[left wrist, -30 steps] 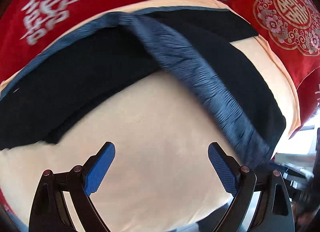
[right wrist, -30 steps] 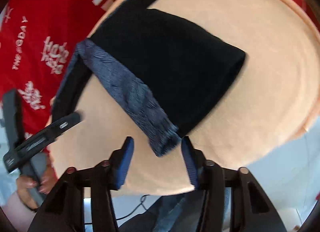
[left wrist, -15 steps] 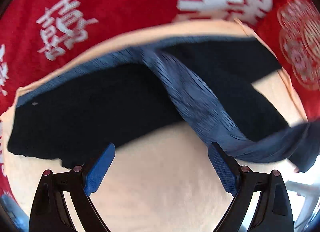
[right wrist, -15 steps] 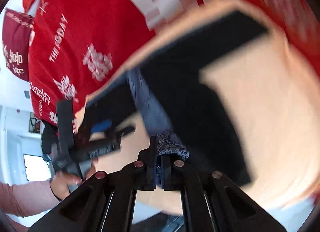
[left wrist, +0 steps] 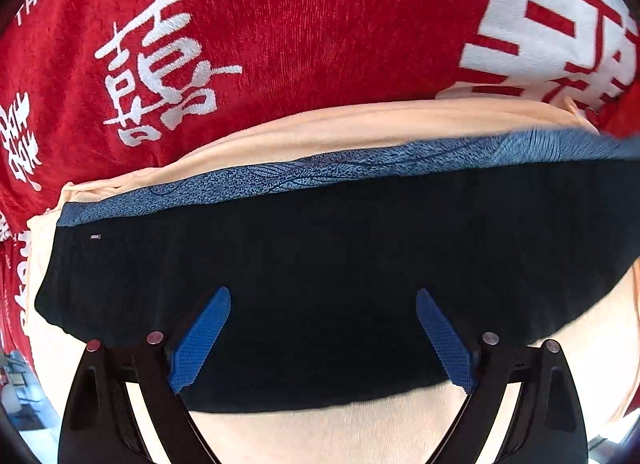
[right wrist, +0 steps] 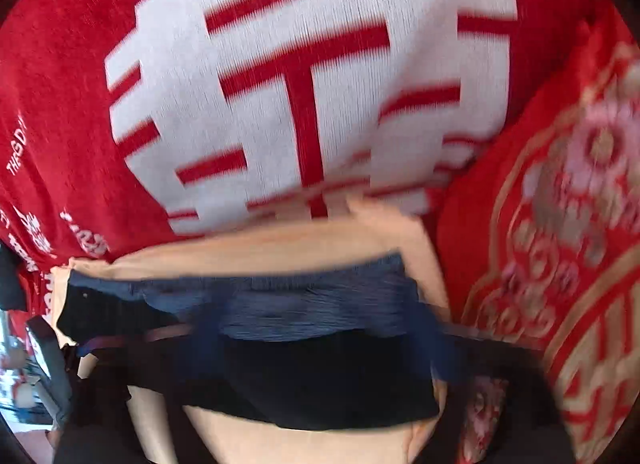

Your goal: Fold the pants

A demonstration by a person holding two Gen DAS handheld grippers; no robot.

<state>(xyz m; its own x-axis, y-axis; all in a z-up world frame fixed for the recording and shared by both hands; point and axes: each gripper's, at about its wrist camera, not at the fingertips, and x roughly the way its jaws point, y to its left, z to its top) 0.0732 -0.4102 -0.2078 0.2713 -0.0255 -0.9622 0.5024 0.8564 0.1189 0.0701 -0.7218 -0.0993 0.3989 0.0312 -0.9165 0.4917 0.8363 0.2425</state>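
The black pants [left wrist: 320, 264] with a blue patterned side stripe [left wrist: 320, 172] lie folded lengthwise on a peach cloth [left wrist: 320, 132]. My left gripper [left wrist: 323, 336] is open and empty, its blue pads [left wrist: 200, 340] low over the near part of the pants. In the right wrist view the frame is blurred by motion; the pants [right wrist: 320, 376] and stripe [right wrist: 312, 304] lie just ahead. My right gripper [right wrist: 320, 348] shows as blurred blue fingers [right wrist: 432, 348] spread apart over the fabric.
A red blanket with white characters [left wrist: 280, 32] covers the surface behind the peach cloth. A red cushion with gold and pink pattern [right wrist: 560, 244] lies at the right. The left gripper's dark body [right wrist: 48, 364] shows at the right view's left edge.
The right gripper closed on the pants' end, carried it over onto the other half, and now appears open. The left gripper moved forward over the pants.
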